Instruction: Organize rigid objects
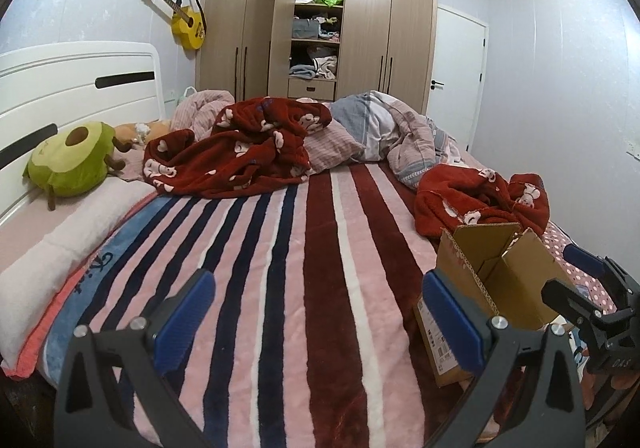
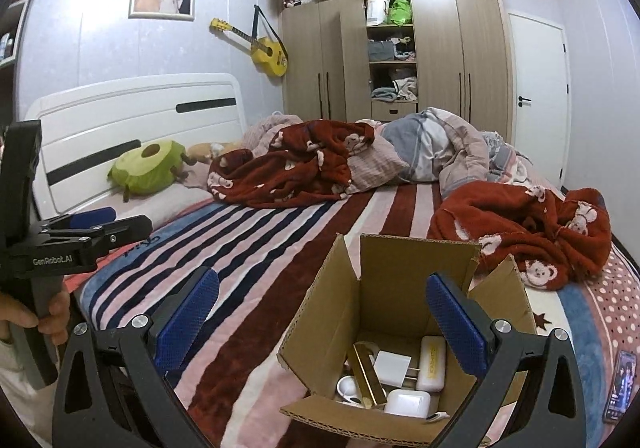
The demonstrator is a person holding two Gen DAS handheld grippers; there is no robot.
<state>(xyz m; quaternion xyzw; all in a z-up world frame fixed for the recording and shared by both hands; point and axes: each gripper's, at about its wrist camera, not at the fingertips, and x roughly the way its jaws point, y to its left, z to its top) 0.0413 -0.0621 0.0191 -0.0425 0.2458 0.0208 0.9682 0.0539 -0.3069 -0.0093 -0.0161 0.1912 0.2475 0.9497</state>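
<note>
Over the open brown cardboard box [image 2: 400, 328] on the striped bed [image 2: 280, 248], both tongs, right [image 2: 322, 312] and left [image 1: 316, 312], are spread and empty; clear the flaps before lifting.

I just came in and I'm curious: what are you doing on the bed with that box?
A person holds two grabbing tools over the striped bed. The right gripper is open above a cardboard box that already holds small white cases and a gold piece. The left gripper is open and empty beside it. A phone lies nearby.
</note>
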